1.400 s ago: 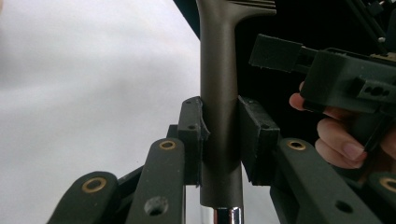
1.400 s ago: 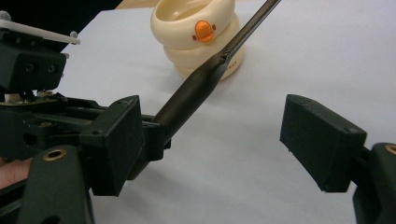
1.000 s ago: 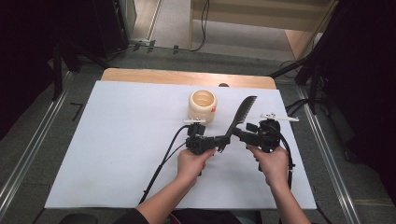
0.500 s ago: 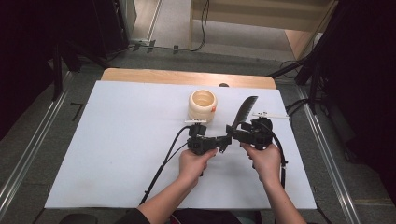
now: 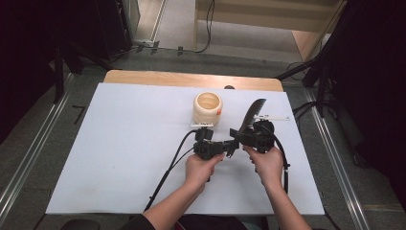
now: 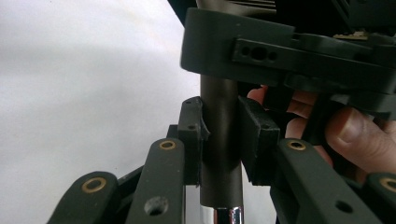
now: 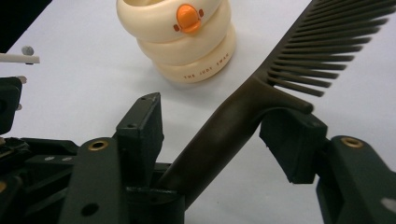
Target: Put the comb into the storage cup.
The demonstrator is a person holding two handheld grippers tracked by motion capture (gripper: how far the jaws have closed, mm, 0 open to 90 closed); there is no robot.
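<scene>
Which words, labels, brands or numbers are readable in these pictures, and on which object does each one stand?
"THE JUDY SWAN", as far as the small brown letters can be read: on the lower ring of the cream ringed plastic cup with an orange beak.
Dark brown plastic comb: no text visible.
Thin white stick on the white table cover: no text visible.

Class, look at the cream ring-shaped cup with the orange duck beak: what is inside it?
In the high view the cream ring-shaped cup shows only a bare pale inner wall near its rim. Its bottom is hidden by its own wall. In the right gripper view its rim is cut off at the top edge.
</scene>
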